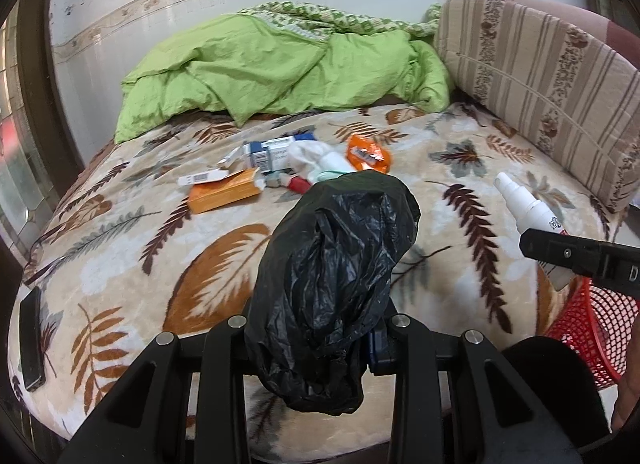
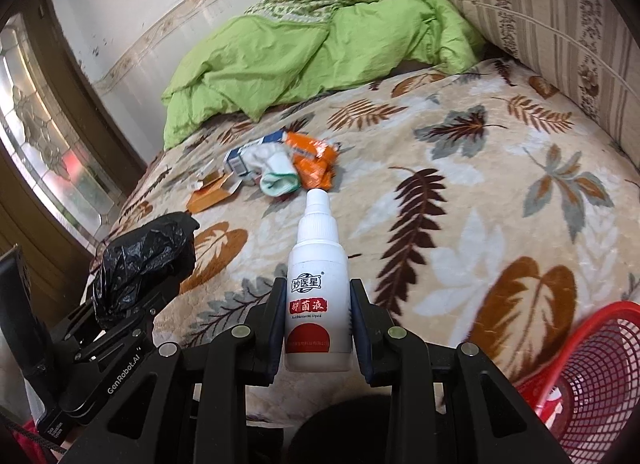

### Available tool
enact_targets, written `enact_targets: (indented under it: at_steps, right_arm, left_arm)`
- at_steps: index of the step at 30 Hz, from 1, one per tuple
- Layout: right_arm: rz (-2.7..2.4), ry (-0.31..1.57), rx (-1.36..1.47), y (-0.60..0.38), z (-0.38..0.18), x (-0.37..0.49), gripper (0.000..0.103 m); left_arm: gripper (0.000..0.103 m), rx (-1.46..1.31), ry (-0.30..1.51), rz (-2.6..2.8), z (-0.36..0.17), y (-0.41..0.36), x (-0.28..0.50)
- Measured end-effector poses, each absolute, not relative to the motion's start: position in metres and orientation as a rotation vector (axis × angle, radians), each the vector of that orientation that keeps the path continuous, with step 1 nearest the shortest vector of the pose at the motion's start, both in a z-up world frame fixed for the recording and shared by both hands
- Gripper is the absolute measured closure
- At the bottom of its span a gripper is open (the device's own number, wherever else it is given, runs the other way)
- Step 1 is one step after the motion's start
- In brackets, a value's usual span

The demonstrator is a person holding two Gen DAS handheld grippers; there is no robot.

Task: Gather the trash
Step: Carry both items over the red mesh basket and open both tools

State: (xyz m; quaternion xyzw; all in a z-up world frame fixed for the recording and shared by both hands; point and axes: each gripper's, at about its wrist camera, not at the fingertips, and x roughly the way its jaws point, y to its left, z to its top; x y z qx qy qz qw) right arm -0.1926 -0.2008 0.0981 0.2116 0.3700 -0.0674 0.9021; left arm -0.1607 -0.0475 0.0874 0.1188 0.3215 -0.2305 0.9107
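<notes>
My left gripper (image 1: 320, 328) is shut on a crumpled black plastic bag (image 1: 332, 276), held above the bed's near edge; it also shows in the right wrist view (image 2: 144, 260). My right gripper (image 2: 318, 316) is shut on a white spray bottle (image 2: 318, 296) with a red label, nozzle pointing away; the bottle also shows in the left wrist view (image 1: 524, 204). A pile of trash lies mid-bed: an orange box (image 1: 224, 194), a blue-white carton (image 1: 268, 152), an orange wrapper (image 1: 366, 154) and white tissue (image 1: 316, 158).
A red mesh basket (image 2: 592, 376) stands at the bed's near right corner. A green duvet (image 1: 280, 68) and a striped cushion (image 1: 540, 80) lie at the far side. A dark phone (image 1: 32, 338) lies at the bed's left edge. A glass door (image 2: 44, 136) is at left.
</notes>
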Motion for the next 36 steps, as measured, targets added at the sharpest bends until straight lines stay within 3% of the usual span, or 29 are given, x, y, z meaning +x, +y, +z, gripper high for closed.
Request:
enact_targets:
  at_steps: [16, 31, 33, 35, 36]
  right_arm:
    - [-0.397, 0.696, 0.575, -0.288, 0.118, -0.316, 0.071]
    - [-0.643, 0.679, 0.706, -0.354, 0.107, -0.417, 0.071]
    - [-0.650, 0.684, 0.707, -0.355, 0.105, -0.419, 0.071]
    - [-0.667, 0.690, 0.711, -0.357, 0.104, -0.420, 0.071]
    - [-0.673, 0.689, 0.713, -0.357, 0.103, -0.423, 0.069]
  left_arm:
    - [0.071, 0.351, 0.642, -0.854, 0.113, -0.156, -0.223]
    - [0.071, 0.421, 0.803, -1.170, 0.100, -0.262, -0.278]
    - [0.067, 0.437, 0.811, -1.207, 0.097, -0.269, -0.285]
    - [0.048, 0.464, 0.810, -1.235, 0.094, -0.274, -0.293]
    - [0.044, 0.468, 0.802, -1.239, 0.094, -0.274, -0.296]
